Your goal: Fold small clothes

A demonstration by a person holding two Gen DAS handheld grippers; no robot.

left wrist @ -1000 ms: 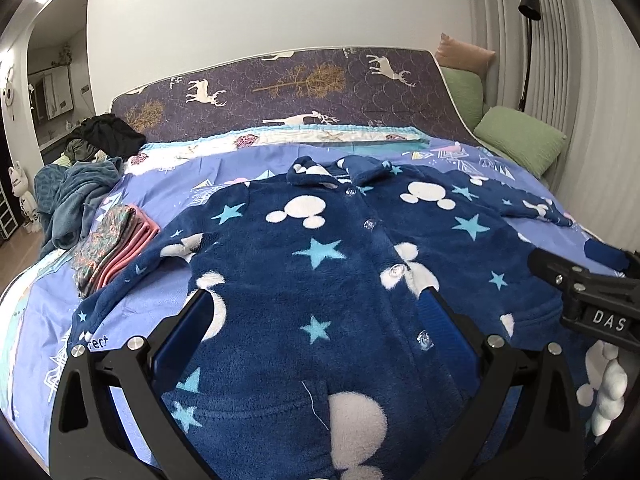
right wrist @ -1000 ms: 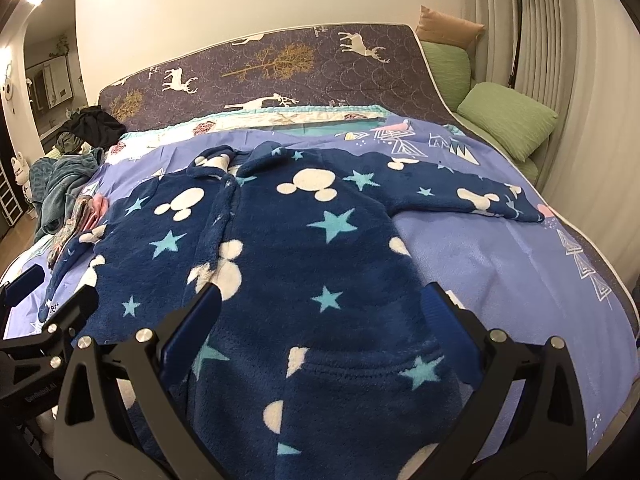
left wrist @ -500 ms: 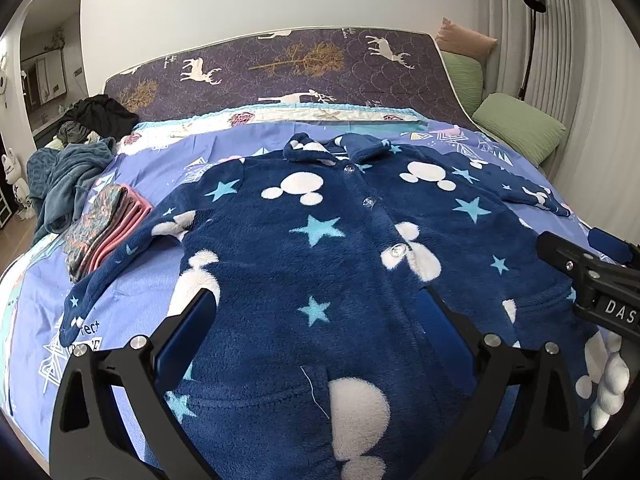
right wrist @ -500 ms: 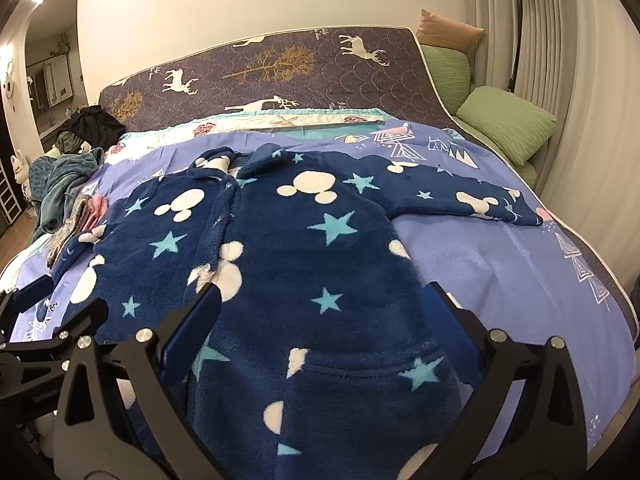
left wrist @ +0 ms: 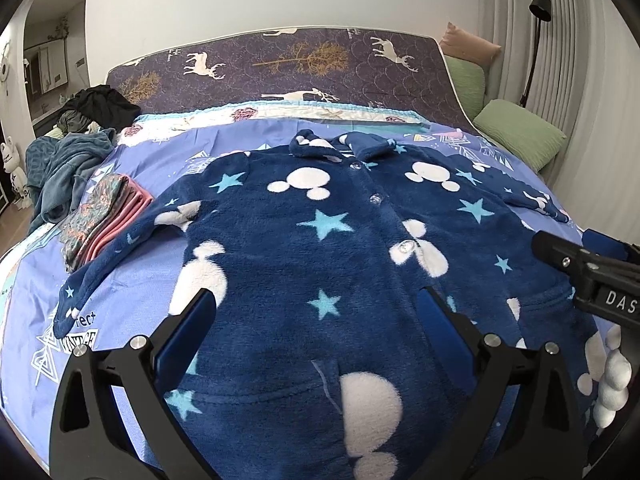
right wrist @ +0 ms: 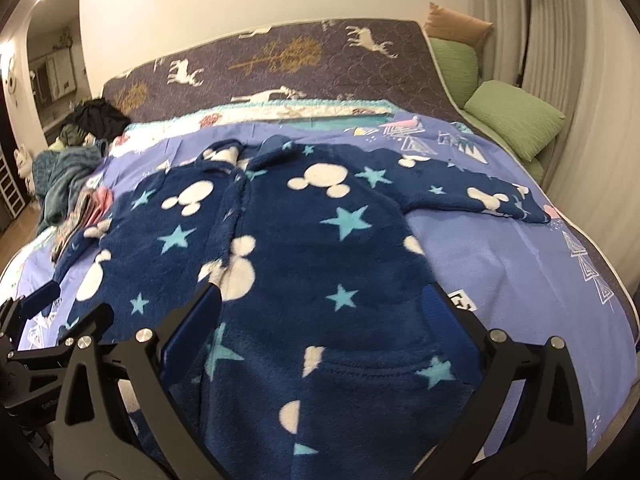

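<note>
A navy fleece pajama top point(left wrist: 320, 248) with white mouse heads and light blue stars lies spread flat, front up and buttoned, on the bed; it also shows in the right wrist view point(right wrist: 312, 248). Its sleeves stretch out to both sides. My left gripper point(left wrist: 316, 316) is open and empty, hovering over the lower left front of the top. My right gripper point(right wrist: 320, 312) is open and empty over the lower right front. The right gripper also shows at the right edge of the left wrist view point(left wrist: 588, 268).
The bed has a lilac patterned sheet point(right wrist: 500, 264). A folded pile of pink and patterned clothes point(left wrist: 100, 216) lies at the left, with a heap of teal and black laundry point(left wrist: 68, 160) behind. Green pillows point(left wrist: 520, 132) sit at the far right by the purple deer-print headboard point(left wrist: 300, 68).
Both grippers have drawn slightly nearer over the garment's lower part, still open. The pajama top has not moved.
</note>
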